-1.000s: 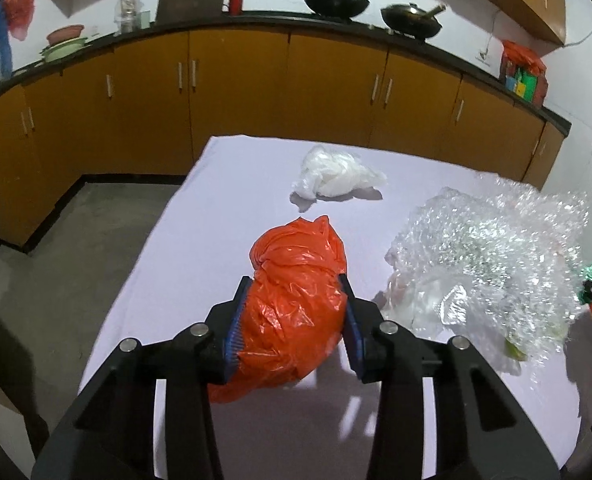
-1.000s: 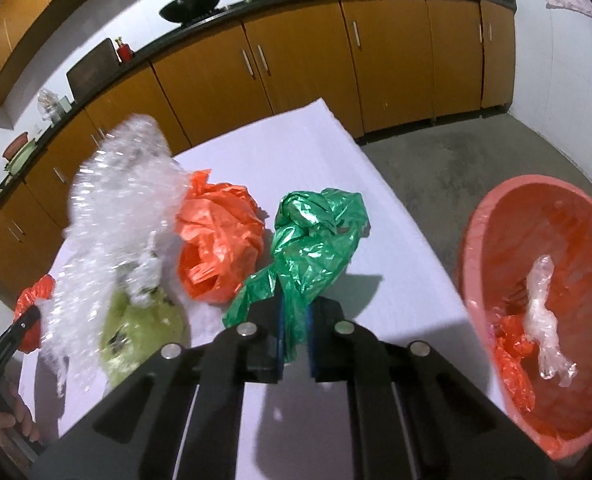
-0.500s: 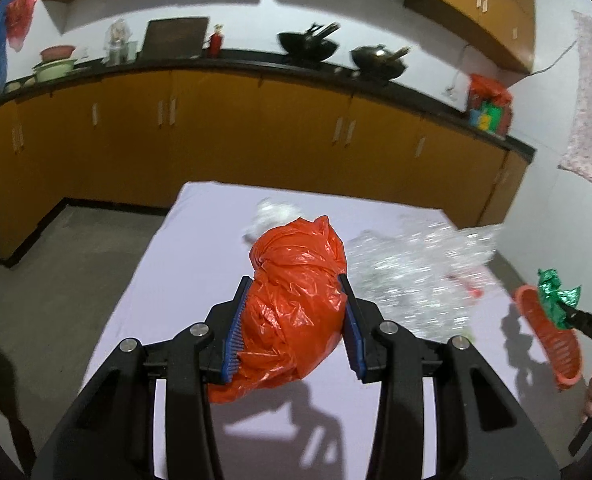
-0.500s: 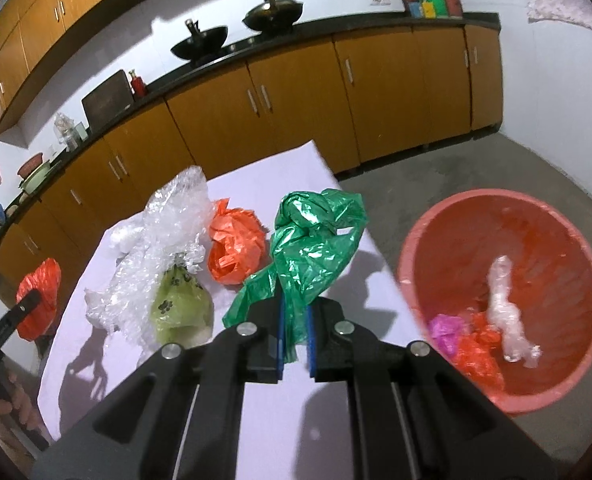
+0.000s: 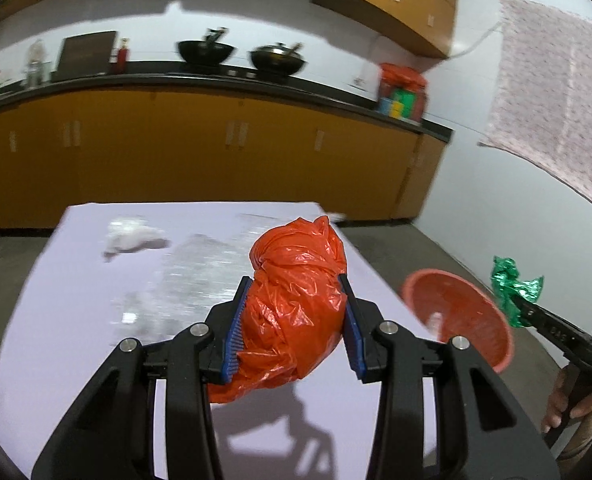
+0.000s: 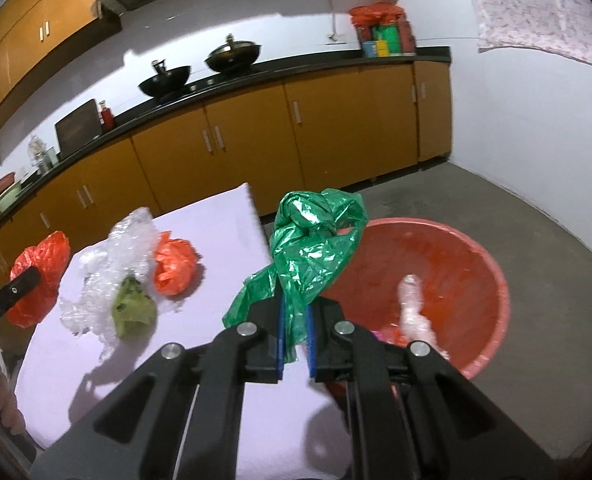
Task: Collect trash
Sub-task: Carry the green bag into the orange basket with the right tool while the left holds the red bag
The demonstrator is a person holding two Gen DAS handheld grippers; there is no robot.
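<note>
- Two grippers each carried trash: the left gripper (image 5: 294, 322) was clamped on a bulging orange bag (image 5: 296, 304), the right gripper (image 6: 296, 336) pinched a thin fold of a green bag (image 6: 315, 248).
- Just beyond the right gripper's tips sat the red basin (image 6: 491, 276) on the floor.
- Risk: the slippery green film could slide out short of the basin and land on the floor.
- Left of it, bubble wrap (image 6: 124, 248) remained on the table (image 6: 224, 224).

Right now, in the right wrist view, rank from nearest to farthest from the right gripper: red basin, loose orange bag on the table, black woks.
1. Red basin, just beyond the right gripper, right.
2. Orange bag, on the table, left.
3. Black woks, far counter.
</note>
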